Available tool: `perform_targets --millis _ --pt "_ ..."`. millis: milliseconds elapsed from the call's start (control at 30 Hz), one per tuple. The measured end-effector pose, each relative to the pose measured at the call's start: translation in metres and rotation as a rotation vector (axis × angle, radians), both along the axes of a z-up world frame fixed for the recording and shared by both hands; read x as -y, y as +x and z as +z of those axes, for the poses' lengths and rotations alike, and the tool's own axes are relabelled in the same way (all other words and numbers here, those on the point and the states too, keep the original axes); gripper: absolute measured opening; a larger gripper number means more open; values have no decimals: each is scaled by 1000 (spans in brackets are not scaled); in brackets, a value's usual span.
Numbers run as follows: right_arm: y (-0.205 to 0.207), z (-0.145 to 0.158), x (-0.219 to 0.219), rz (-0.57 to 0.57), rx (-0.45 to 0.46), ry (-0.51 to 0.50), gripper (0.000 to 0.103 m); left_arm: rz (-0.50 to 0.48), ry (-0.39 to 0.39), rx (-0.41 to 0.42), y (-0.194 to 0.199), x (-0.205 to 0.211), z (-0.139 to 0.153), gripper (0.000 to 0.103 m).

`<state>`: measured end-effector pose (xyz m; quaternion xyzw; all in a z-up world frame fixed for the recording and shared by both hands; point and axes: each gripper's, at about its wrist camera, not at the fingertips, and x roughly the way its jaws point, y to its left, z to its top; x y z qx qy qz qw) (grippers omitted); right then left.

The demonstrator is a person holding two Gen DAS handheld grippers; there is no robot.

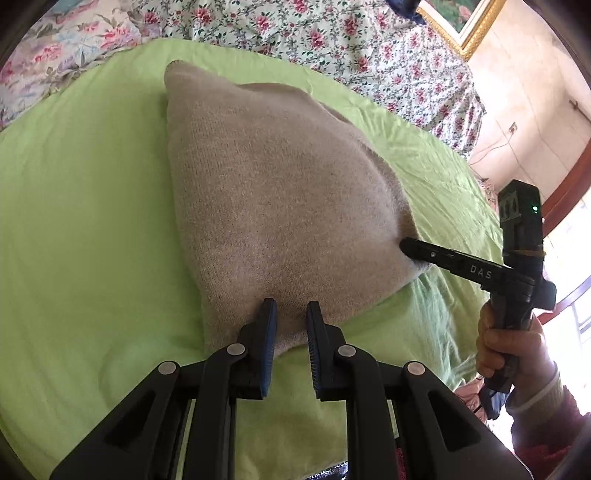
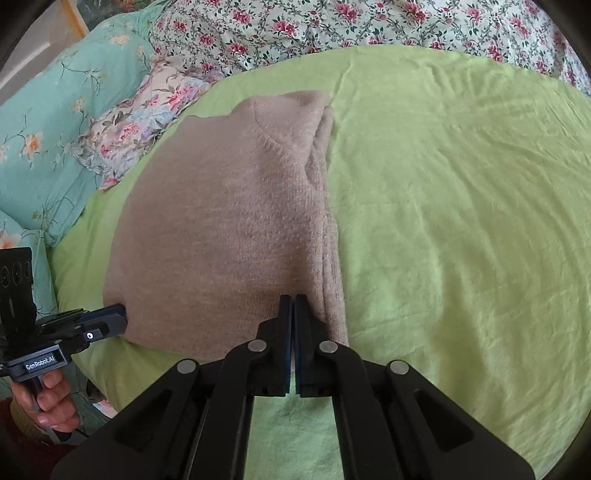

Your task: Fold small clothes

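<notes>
Beige sweater lies part-folded at frame centre on the green bed sheet; right claw pinched shut on its near hem, left claw narrowly parted astride the hem corner, likely readying the next fold.

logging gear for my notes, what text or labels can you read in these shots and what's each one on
"DAS" – white letters on the finger of the right claw, seen from the left wrist view.
"GenRobot.AI" – white print on the body of the left claw, seen from the right wrist view.
No readable text on the beige sweater, the green sheet or the floral bedding.
</notes>
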<state>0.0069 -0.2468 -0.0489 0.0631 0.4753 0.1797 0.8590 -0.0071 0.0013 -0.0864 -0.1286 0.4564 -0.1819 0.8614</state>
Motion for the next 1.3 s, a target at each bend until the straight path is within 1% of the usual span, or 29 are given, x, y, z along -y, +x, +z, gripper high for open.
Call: perform_targets --millis 67,167,267,433,533,633,733,767,833,867,967,1033,1067,1100,1133,1167,1200,1233,1267,1300 --pt "0 -1 2 -8 -5 18 0 3 5 3 3 0 0 16" --pt "3 1 0 -11 -10 18 0 10 24 12 1 4 0 16" --pt "4 2 4 -14 -18 18 0 12 34 4 3 5 1 16" --pt "-4 4 10 -25 -29 12 0 23 15 -18 2 1 4 16" --pt "-11 6 14 -38 -41 7 0 28 19 -33 -1 -1 6 16" --pt "-20 8 17 -61 -49 -23 5 36 29 -42 -5 -5 10 16" --pt "-32 11 25 -97 -50 -44 6 47 61 -35 -15 -8 16 17" --pt "-36 12 28 -106 -52 -35 6 53 82 -26 -19 -8 19 19" --pt "-44 15 34 -121 -51 -19 6 70 128 -13 -25 -11 22 32" --pt "-46 17 36 -125 -51 -18 6 83 151 -3 -29 -13 24 41" --pt "-52 22 36 -126 -51 -5 6 98 165 7 -35 -20 26 43" --pt "-55 27 32 -112 -49 3 7 109 177 5 -36 -24 28 48" --pt "-56 29 30 -101 -48 2 8 115 183 7 -38 -26 29 53" --pt "-58 32 25 -84 -47 1 14 121 190 11 -40 -28 31 59" --pt "-60 35 21 -65 -43 6 28 125 197 14 -41 -29 32 62" --pt "-63 38 19 -51 -38 11 39 131 206 18 -43 -31 33 69" --pt "-66 42 16 -35 -26 14 56 136 220 26 -45 -31 36 75" --pt "-70 48 11 -17 -4 9 60 140 238 36 -48 -31 39 80" --pt "-72 50 9 -6 6 1 60 145 258 46 -51 -31 42 84" --pt "-75 54 5 6 10 -11 60 147 271 57 -52 -31 45 84"
